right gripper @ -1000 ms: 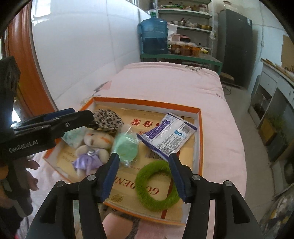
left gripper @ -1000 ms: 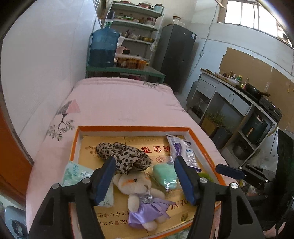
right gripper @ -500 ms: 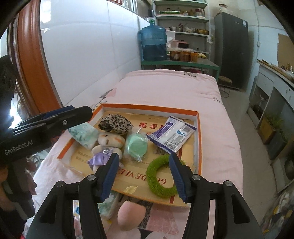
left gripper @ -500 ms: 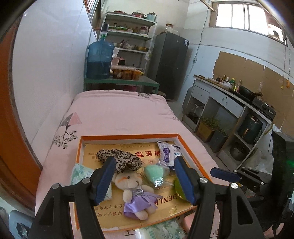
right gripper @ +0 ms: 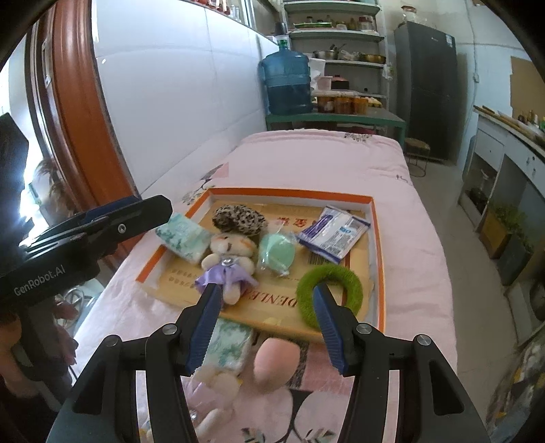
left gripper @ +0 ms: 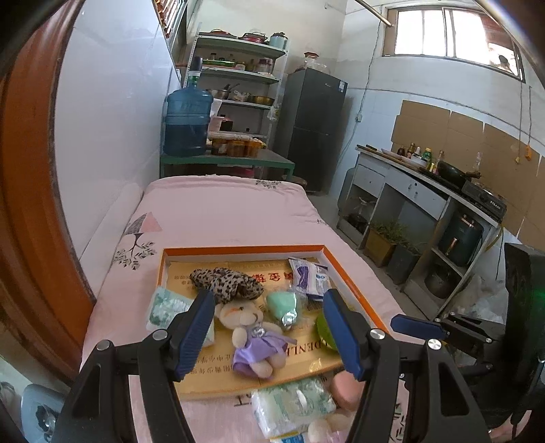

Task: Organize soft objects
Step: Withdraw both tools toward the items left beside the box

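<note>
On the pink bed (right gripper: 323,163), orange-rimmed tray (right gripper: 378,245) gathering soft toys: bear (right gripper: 230,254) central, green ring (right gripper: 344,272) at 4 o'clock. Pink sponge (right gripper: 276,359) outside at 6 o'clock. Left gripper (left gripper: 269,327), right gripper (right gripper: 265,315): jaws apart, empty.

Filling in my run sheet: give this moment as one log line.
left tool: open, empty | right tool: open, empty | tray: bear, green ring, leopard cloth | outside: pink sponge

Soft daylight from a high window (left gripper: 453,32), white glare at the doorway (right gripper: 25,177), strong fisheye bending, dark vignetted corners, blurred near edges
</note>
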Demonstrator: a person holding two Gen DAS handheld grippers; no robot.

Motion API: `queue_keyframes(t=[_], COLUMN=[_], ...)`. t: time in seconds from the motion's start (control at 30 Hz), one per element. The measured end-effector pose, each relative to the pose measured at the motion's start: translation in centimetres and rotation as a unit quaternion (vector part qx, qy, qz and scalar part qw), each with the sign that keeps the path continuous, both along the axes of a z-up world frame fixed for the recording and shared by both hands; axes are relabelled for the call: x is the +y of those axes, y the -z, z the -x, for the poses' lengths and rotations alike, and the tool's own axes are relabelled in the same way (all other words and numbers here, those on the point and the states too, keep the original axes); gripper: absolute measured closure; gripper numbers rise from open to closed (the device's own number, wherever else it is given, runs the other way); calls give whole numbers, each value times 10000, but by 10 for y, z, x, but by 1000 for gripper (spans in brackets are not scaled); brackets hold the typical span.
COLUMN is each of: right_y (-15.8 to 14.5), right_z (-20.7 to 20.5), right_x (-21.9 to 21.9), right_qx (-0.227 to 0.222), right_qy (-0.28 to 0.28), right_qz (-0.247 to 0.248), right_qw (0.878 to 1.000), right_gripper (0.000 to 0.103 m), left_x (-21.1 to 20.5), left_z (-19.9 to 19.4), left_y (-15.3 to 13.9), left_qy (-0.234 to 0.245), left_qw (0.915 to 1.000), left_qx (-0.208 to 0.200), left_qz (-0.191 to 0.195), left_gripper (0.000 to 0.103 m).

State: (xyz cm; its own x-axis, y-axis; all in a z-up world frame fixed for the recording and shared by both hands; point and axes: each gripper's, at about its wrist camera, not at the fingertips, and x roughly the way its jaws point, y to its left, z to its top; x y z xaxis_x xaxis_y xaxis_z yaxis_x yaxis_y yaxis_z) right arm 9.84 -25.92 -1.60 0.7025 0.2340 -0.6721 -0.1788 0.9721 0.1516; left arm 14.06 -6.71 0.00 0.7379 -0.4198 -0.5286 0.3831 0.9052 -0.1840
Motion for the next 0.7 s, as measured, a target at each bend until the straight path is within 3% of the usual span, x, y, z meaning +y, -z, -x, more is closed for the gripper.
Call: queue_keyframes(t=[0.7], right_y=[5], right_z=[36], right_x=[16], right_qx=[-61], right_qy=[155], right_qz=[162], right_qw=[9997], right_gripper=[45], left_x=[21], left_z=[43], left_y=[14], left_qy=[-152], left_qw=[9998], left_qx=[128], left_qz=[-91], left_gripper=[37])
